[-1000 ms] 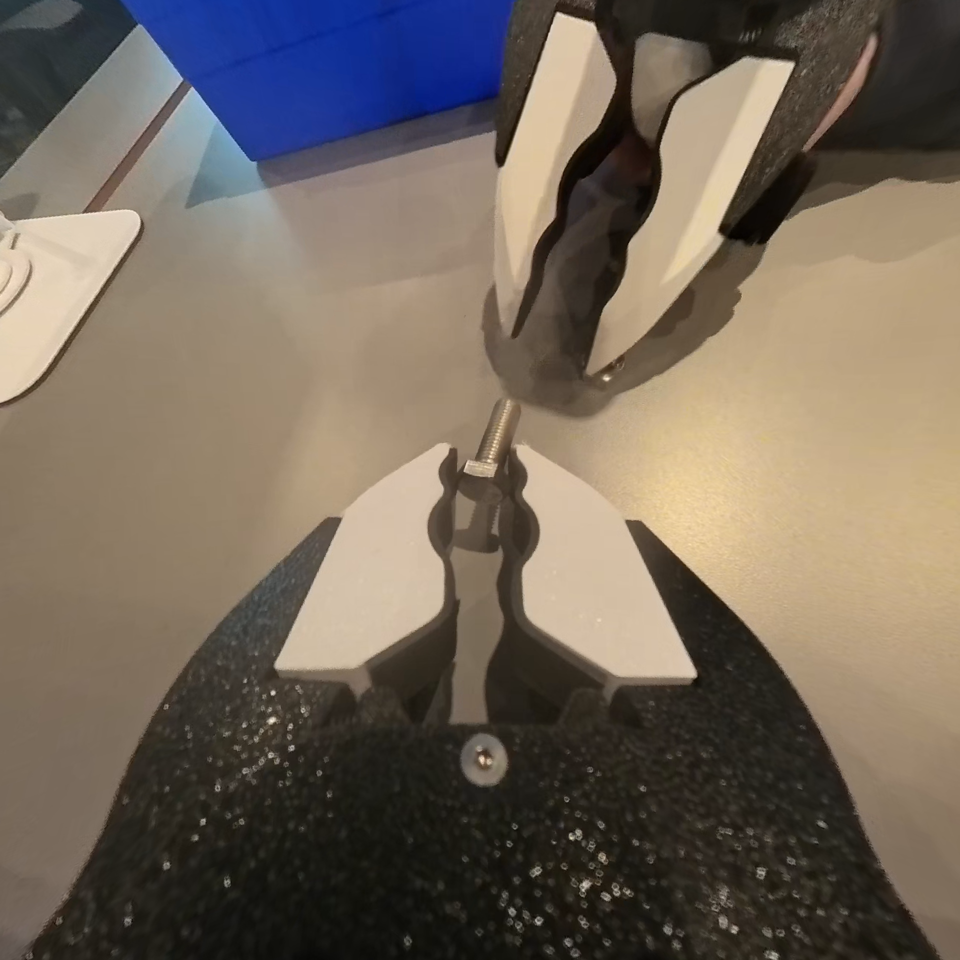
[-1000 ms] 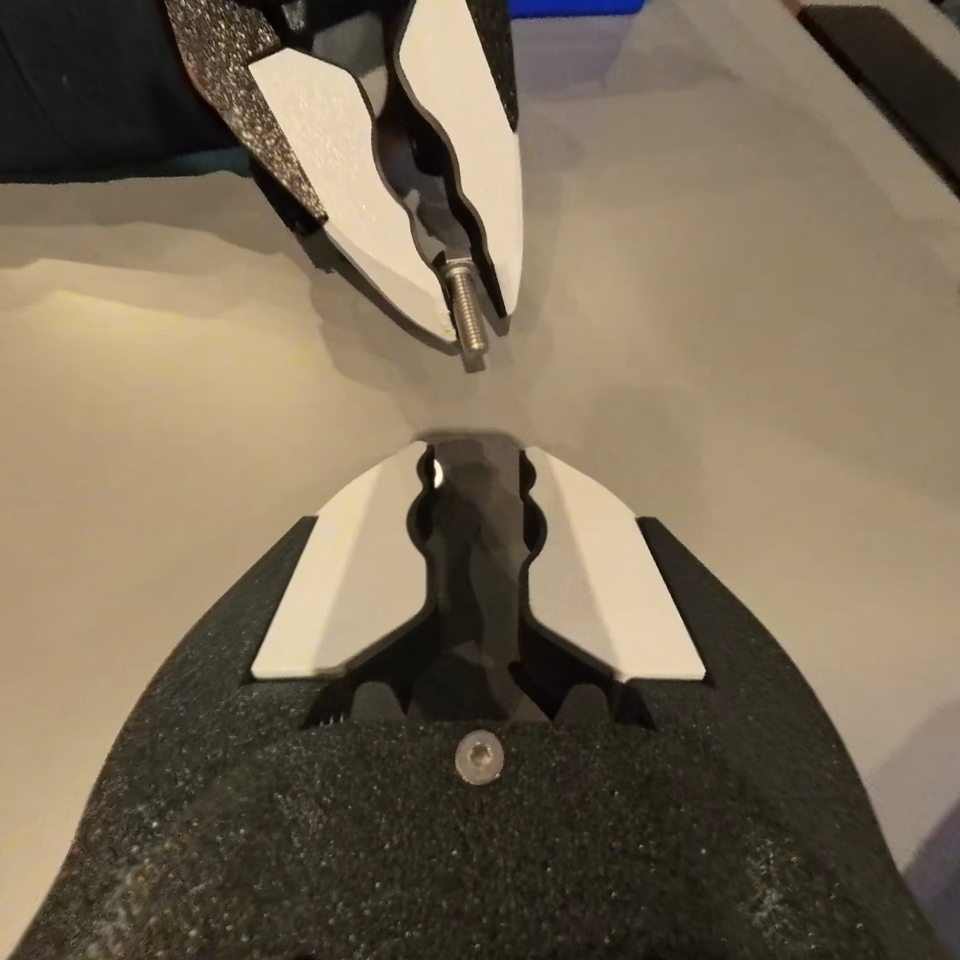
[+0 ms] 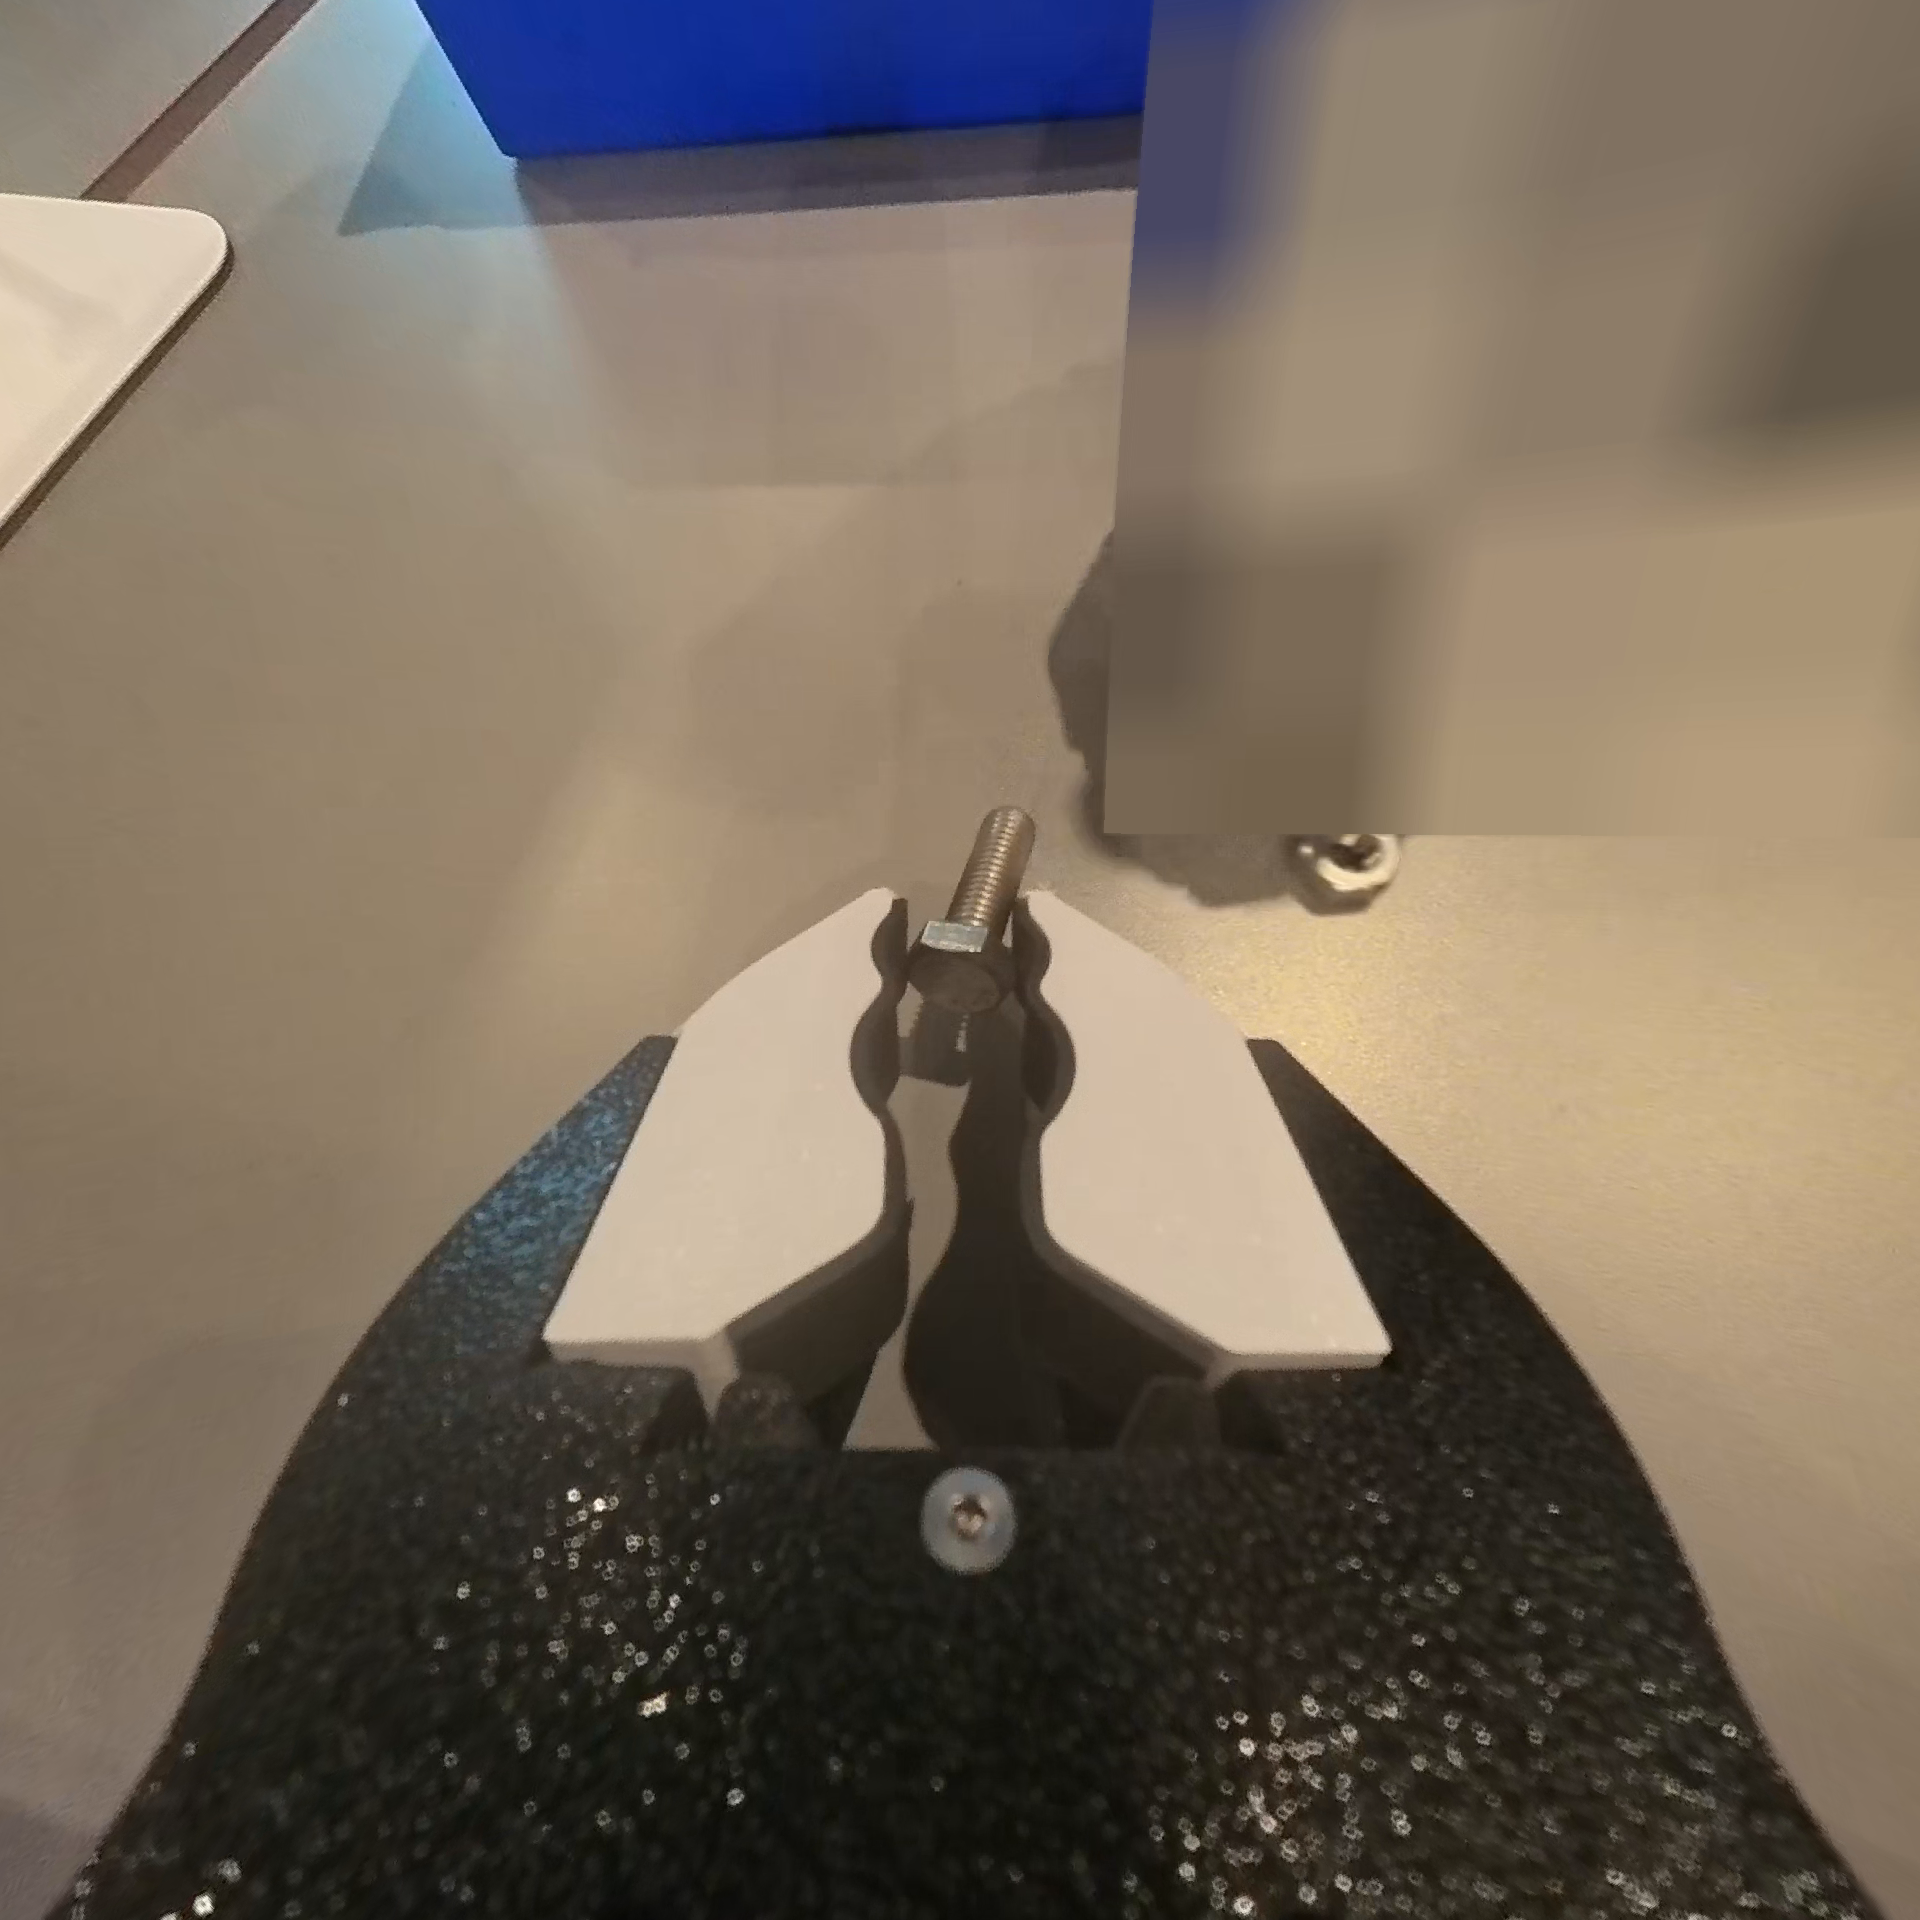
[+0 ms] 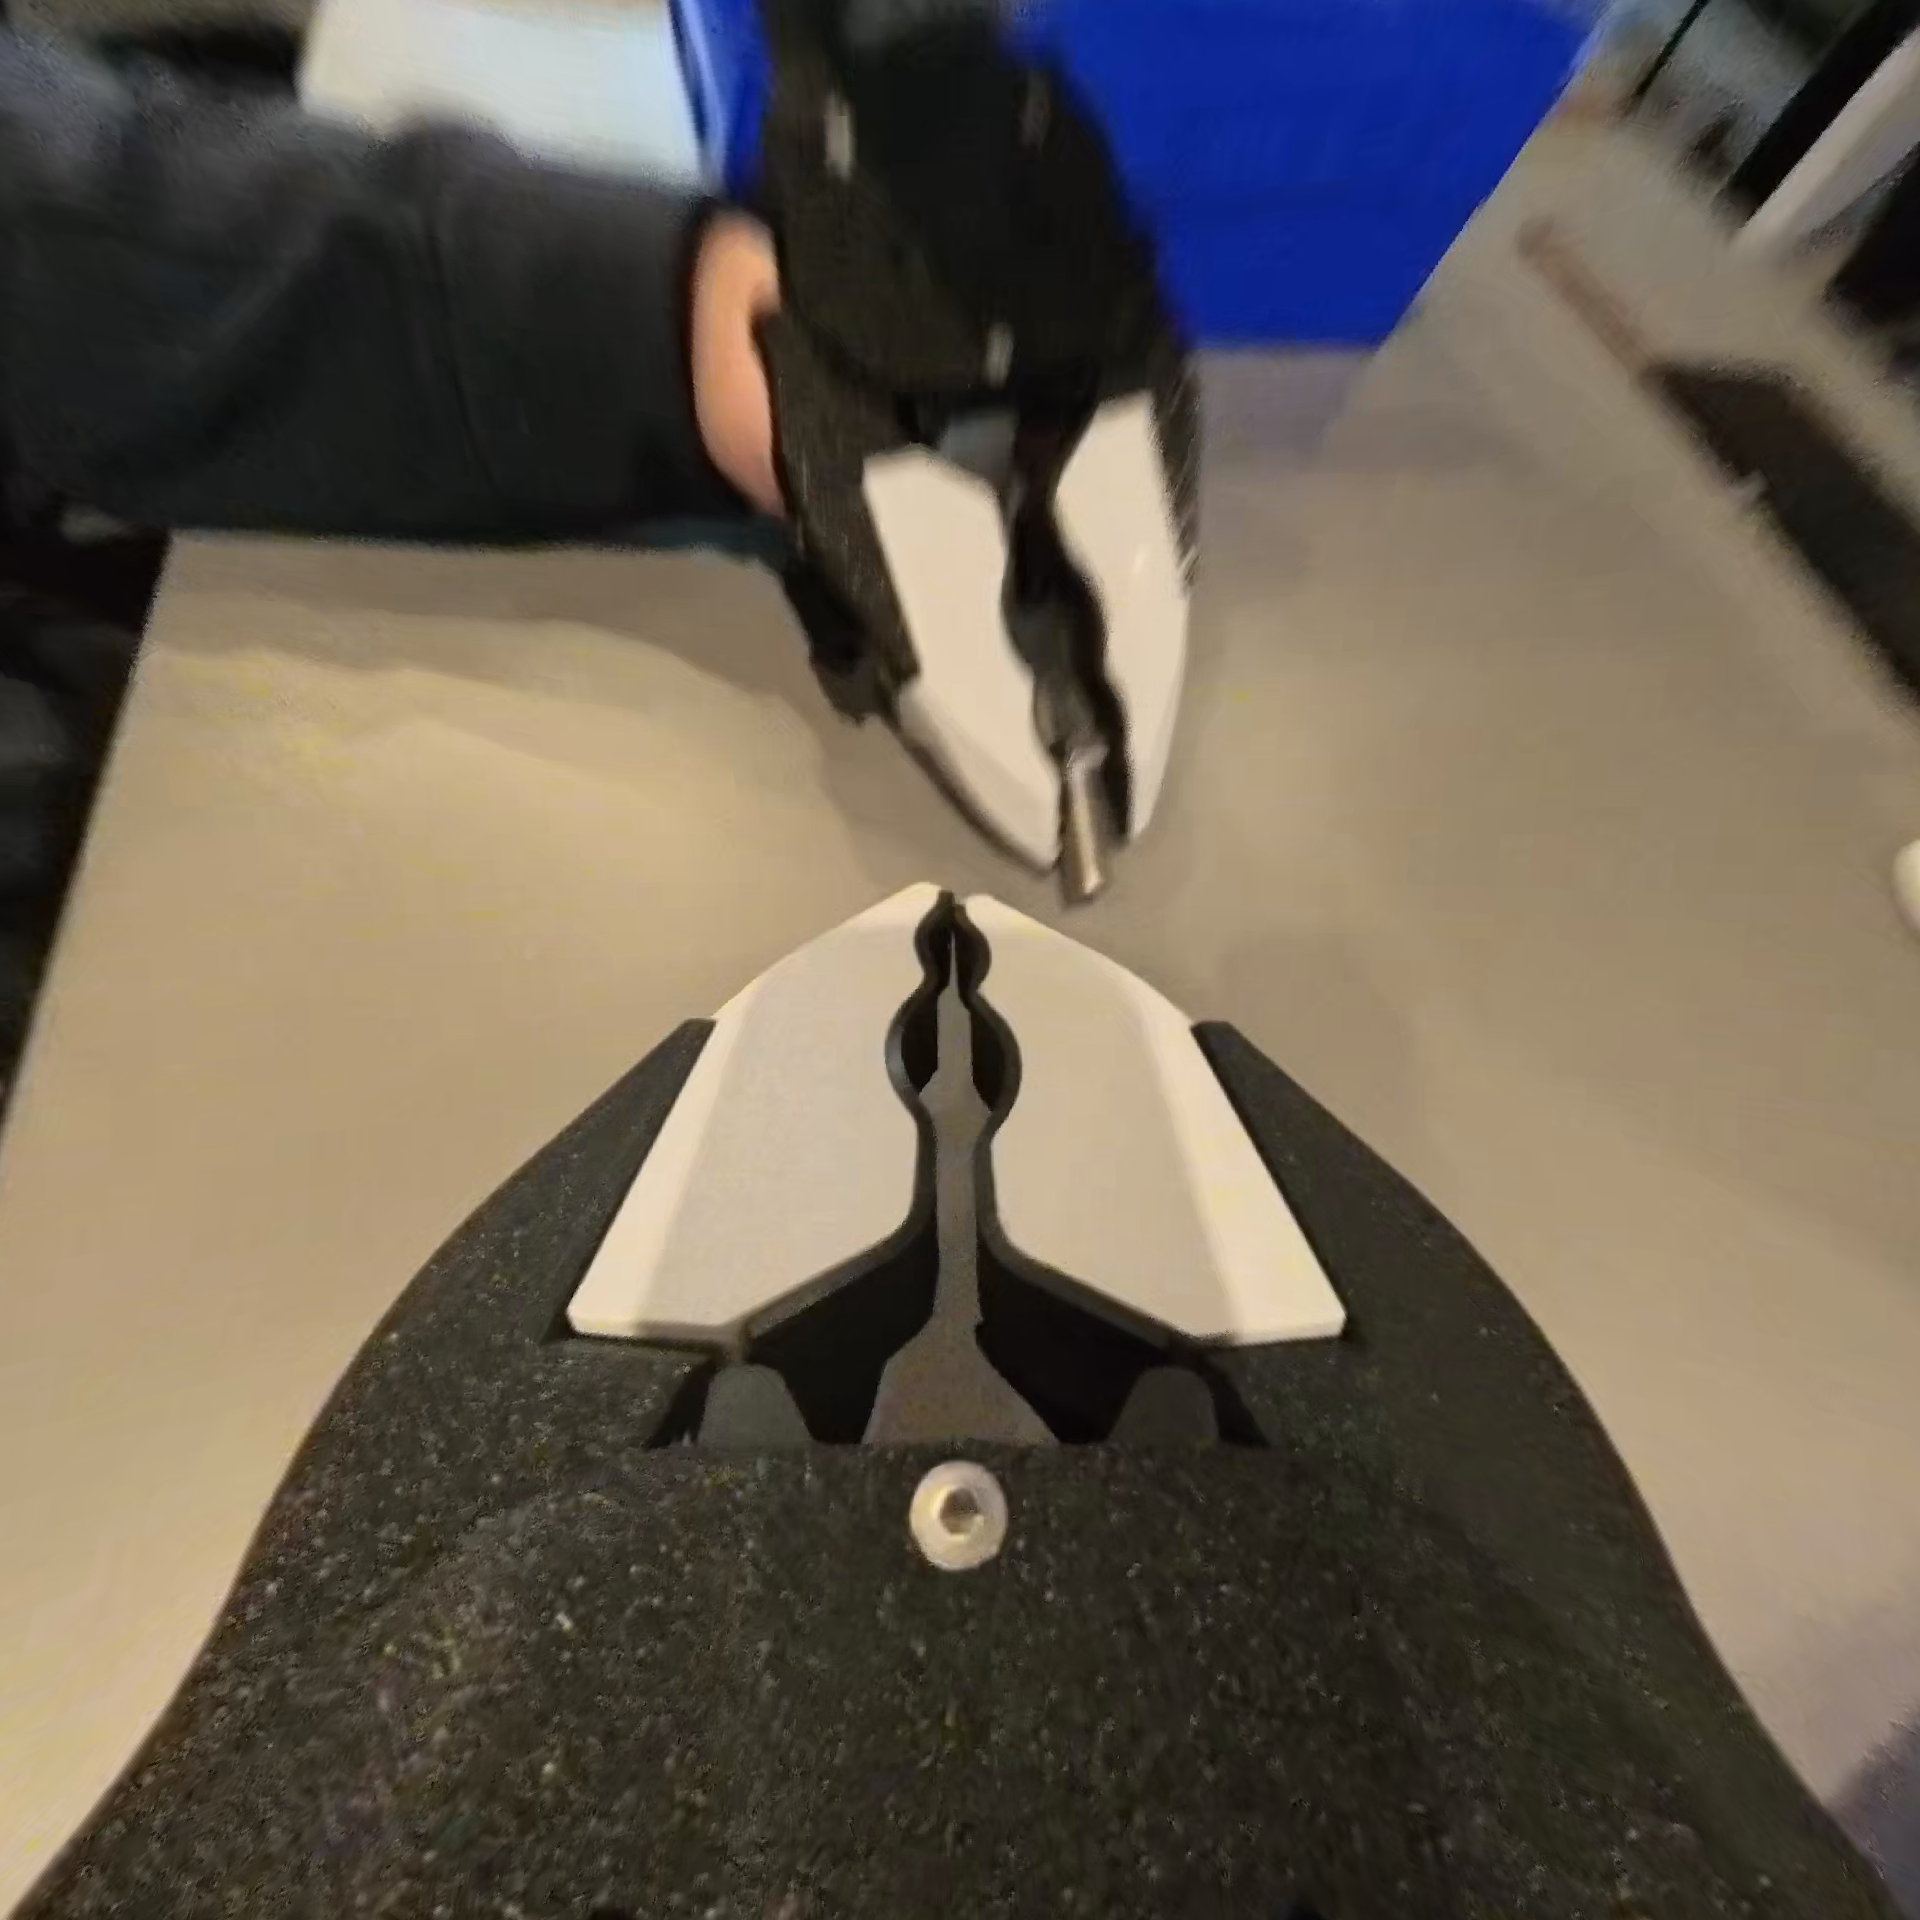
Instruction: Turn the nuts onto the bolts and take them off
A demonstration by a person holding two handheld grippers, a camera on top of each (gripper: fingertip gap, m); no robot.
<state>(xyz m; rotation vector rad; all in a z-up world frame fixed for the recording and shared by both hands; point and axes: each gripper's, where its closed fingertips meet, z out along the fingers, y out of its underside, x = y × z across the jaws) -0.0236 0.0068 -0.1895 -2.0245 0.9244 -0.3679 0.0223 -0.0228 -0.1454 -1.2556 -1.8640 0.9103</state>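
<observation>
Left gripper (image 3: 961, 914) clamps the hex bolt (image 3: 982, 899) by its head, thread pointing forward. Right gripper (image 4: 951, 914) pinched closed – probably empty. Nut (image 3: 1340, 858) lies on the grey table (image 3: 520, 675) beside a blurred patch. Blue bin (image 3: 790, 73) behind. No legible markings.

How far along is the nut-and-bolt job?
Done: the left gripper clamps the bolt by its head, thread bare. In hand: the right gripper is shut, seemingly empty. Left: the nut lies on the table, unthreaded.

One bolt (image 3: 987, 894), one nut (image 3: 1342, 860)
</observation>
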